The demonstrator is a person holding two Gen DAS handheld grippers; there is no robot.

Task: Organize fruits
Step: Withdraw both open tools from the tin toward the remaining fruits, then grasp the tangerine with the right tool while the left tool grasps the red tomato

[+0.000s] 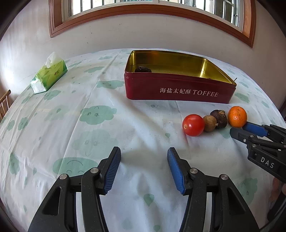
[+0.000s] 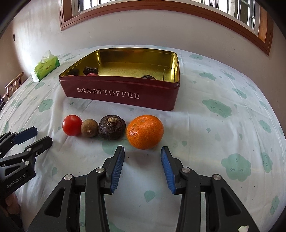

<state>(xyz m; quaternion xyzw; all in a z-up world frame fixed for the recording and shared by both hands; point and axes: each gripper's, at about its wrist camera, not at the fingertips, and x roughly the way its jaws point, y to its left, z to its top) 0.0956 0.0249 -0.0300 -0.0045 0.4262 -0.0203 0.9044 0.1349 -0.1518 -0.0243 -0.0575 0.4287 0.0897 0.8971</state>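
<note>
Fruit sits lined beside the tin (image 2: 121, 92) for easy picking, so I aim my empty, parted right claw (image 2: 142, 151) at the mandarin (image 2: 145, 131) while the left claw (image 1: 143, 155) waits parted, empty.

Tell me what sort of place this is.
Most likely a room in a home, perhaps a dining area. A table under a cloud-print cloth stands against a wall with a wood-framed window; on it sit a tissue pack and a red toffee tin holding fruit.
</note>
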